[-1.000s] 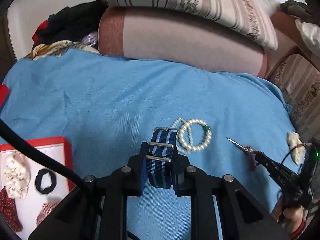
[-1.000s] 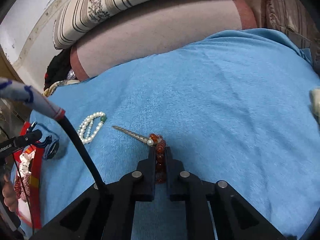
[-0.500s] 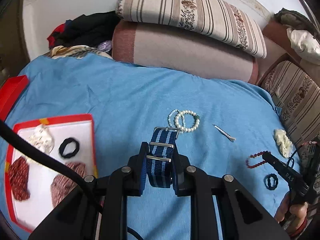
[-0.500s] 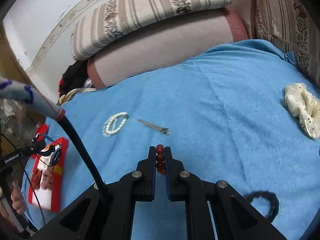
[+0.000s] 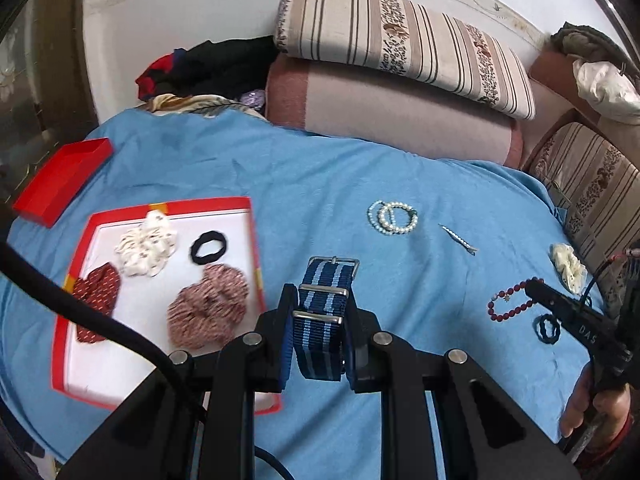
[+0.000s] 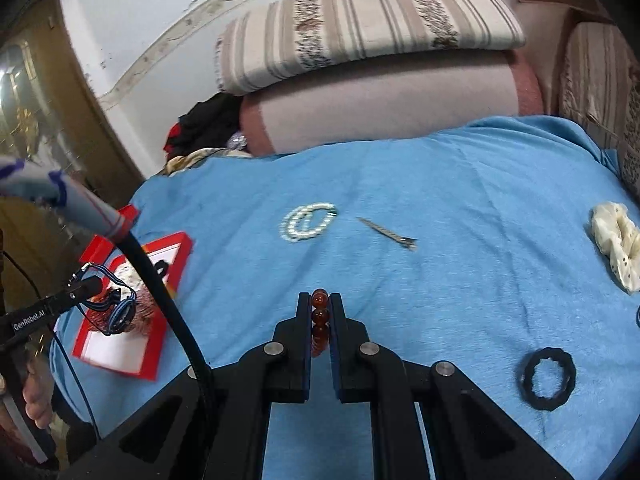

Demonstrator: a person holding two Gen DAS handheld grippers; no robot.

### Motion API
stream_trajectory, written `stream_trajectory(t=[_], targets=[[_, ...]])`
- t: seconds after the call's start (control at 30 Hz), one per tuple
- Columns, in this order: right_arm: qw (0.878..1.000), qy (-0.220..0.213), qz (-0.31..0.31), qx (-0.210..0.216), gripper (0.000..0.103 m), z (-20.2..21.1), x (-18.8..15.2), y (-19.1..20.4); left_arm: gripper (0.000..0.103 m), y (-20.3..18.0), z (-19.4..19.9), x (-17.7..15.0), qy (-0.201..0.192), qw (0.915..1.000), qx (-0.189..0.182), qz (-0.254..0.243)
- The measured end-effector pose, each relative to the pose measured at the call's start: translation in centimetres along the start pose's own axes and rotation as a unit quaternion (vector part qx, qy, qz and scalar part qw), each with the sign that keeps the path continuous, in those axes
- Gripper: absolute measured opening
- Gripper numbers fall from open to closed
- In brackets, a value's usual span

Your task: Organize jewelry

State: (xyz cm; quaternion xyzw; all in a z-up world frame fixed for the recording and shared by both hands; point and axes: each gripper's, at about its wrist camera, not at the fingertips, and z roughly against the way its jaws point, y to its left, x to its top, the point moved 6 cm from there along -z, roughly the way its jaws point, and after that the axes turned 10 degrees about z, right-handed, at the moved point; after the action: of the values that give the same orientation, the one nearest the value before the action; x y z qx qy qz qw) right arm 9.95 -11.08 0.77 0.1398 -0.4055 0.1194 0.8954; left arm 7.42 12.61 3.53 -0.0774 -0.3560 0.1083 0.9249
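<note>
Left tongs [image 5: 320,312] narrow, clamped on a blue striped watch strap [image 5: 324,308]; the strap stands upright between the pads, its metal buckle at the top, clear of the bed. In the right wrist view the same strap hangs in a loop from those tongs, above the tray.

Right tongs [image 6: 320,312] nearly closed on a red bead bracelet [image 6: 320,320]. Beads are stacked in the gap between the pads. In the left wrist view the rest of the bracelet hangs from the tong tips as a loop above the sheet.

Blue sheet [image 5: 320,184] covers the bed. Red-rimmed tray [image 5: 252,240] with a white floor lies on it at the left. The tray holds a white scrunchie [image 5: 146,248], a black hair tie [image 5: 210,246], a dark red scrunchie [image 5: 96,300] and a pink patterned scrunchie [image 5: 208,304]. A red lid [image 5: 60,184] lies apart from the tray, at the far left edge of the bed.

Loose on the sheet: pearl bracelets [image 5: 394,218], coiled together mid-bed; a metal hair clip [image 5: 458,239] just to their right; a cream scrunchie [image 5: 568,266] at the right edge; a black ring-shaped hair tie [image 6: 548,378] near the right tongs.

Striped cushion [image 5: 400,36] rests on a pink bolster [image 5: 392,112] at the head of the bed. Dark clothes [image 5: 208,68] are piled to their left. A hand [image 5: 596,408] grips the right tool's handle.
</note>
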Motion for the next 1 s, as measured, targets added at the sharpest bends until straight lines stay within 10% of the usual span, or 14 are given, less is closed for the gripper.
stream_trajectory(t=[0.63,0.8,1.0], targets=[[0.997,-0.002,0.063,0.046,0.008,-0.1,-0.1,7.6,0.019,7.4,4.0,-0.6,0.002,0.9928,-0.082,0.088],[0.998,0.007,0.048,0.032,0.008,-0.4,-0.9,5.8,0.019,1.6,3.0,-1.9,0.051,0.9724,-0.223,0.047],[1.000,0.006,0.024,0.012,0.009,0.2,-1.6,2.7,0.019,-3.0,-2.0,-5.1,0.099,0.9837,-0.146,-0.032]])
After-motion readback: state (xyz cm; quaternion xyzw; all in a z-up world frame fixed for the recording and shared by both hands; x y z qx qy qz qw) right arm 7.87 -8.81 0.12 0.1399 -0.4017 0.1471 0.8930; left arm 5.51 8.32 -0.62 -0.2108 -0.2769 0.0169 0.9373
